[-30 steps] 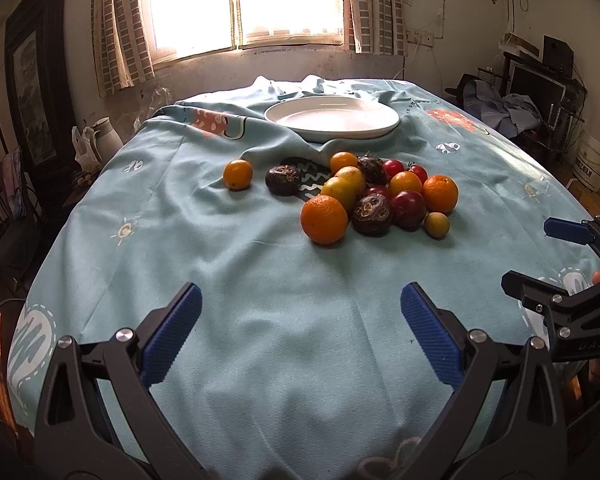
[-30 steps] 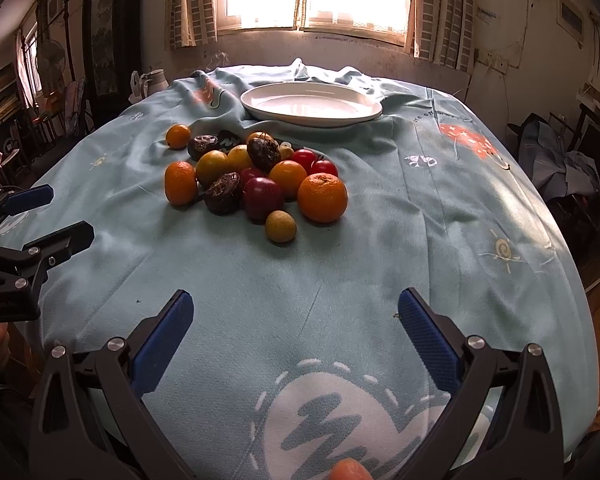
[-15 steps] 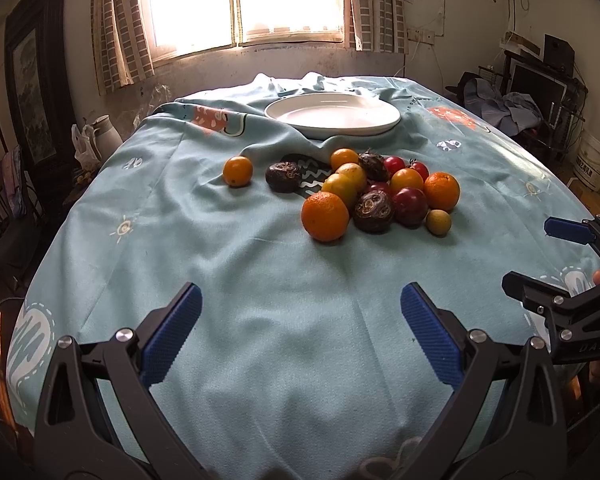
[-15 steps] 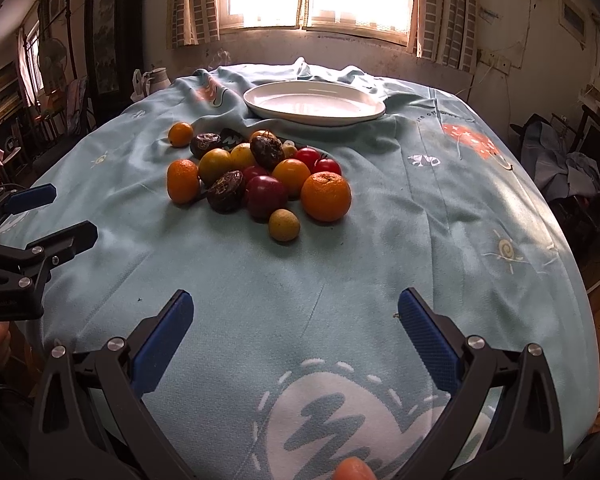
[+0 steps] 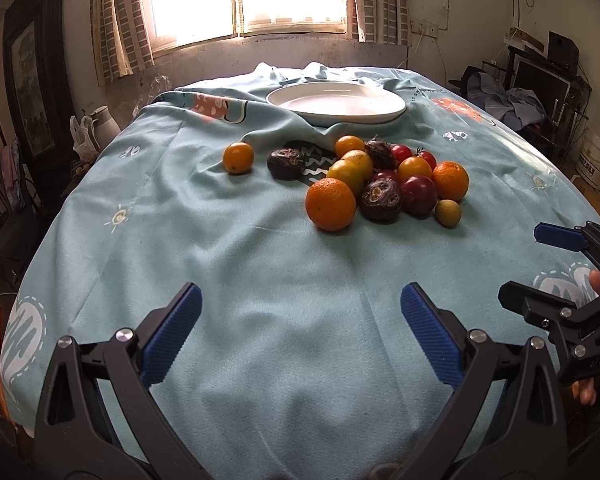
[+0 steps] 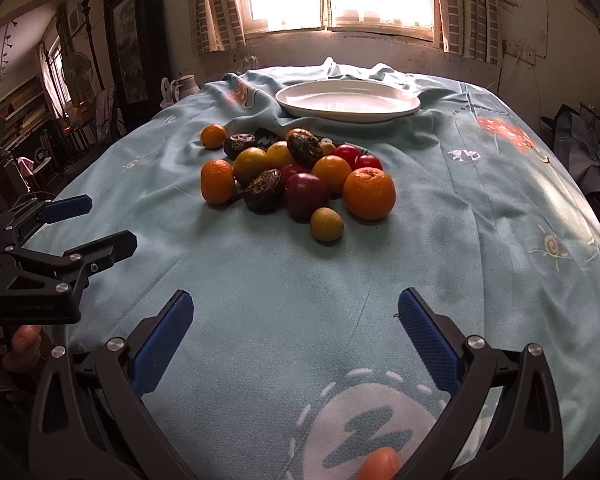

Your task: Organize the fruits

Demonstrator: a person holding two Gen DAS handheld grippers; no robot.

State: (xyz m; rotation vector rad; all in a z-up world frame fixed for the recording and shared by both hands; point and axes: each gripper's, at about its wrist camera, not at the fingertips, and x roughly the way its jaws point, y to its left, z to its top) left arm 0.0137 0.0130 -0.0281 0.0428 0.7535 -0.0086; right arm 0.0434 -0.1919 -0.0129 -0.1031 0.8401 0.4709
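Note:
A pile of fruit lies mid-table: a big orange (image 5: 331, 204) (image 6: 369, 193), dark wrinkled fruits (image 5: 381, 199), a dark red plum (image 6: 306, 194), red tomatoes (image 6: 367, 161) and a small yellow-green fruit (image 6: 326, 224). A lone small orange (image 5: 238, 157) and a dark fruit (image 5: 286, 164) lie to the left of the pile. An empty white plate (image 5: 336, 103) (image 6: 348, 101) sits behind. My left gripper (image 5: 300, 332) is open and empty, near the table's front. My right gripper (image 6: 296, 328) is open and empty, closer to the pile.
A light blue patterned cloth (image 5: 180, 240) covers the table, wrinkled near the plate. A white kettle (image 5: 102, 122) stands off the far left edge. A bright window is behind the table. Clutter and a bucket (image 5: 596, 156) stand at the right.
Both grippers have moved forward toward the fruit pile, the right one more. Both stay open and empty.

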